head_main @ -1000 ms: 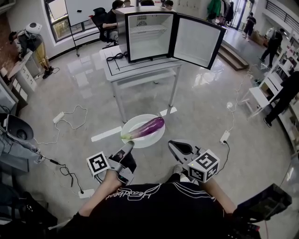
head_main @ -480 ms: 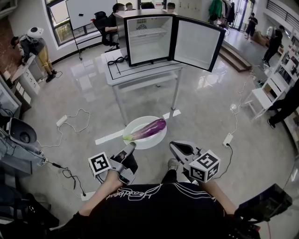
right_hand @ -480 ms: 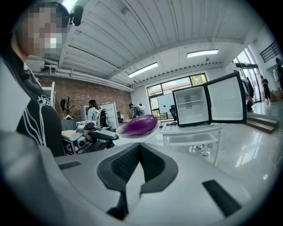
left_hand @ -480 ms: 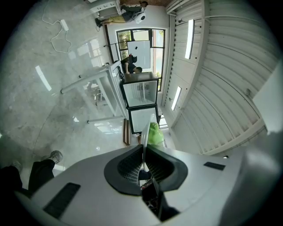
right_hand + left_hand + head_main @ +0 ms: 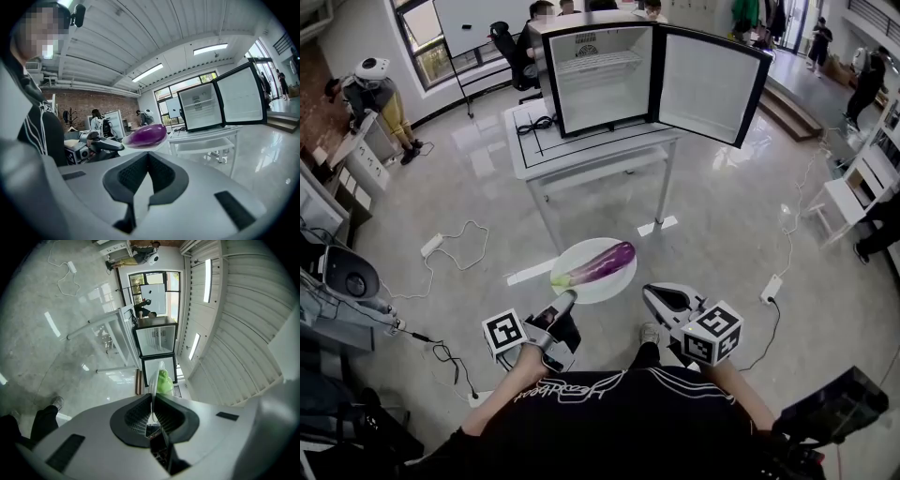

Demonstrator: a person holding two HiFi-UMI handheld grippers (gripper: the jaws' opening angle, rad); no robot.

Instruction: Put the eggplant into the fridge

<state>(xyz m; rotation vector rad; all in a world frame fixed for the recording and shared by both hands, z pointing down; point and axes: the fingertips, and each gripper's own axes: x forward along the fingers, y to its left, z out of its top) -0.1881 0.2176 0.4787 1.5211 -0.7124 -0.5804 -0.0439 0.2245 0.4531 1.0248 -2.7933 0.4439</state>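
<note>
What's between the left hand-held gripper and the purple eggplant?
The white plate. In the head view the left hand-held gripper pinches its rim, and the eggplant lies on it.

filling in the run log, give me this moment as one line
left gripper: shut on plate rim | eggplant: lying on plate | right gripper: shut, empty | fridge: door open, on table

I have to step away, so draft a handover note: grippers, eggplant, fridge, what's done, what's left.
Left gripper: shut on the plate rim, holding it up.
Right gripper: shut, empty, beside the plate.
Eggplant: lying on the plate, short of the table.
Fridge: on the table, door wide open.
Done: eggplant lifted on its plate.
Left: get the eggplant into the fridge.
</note>
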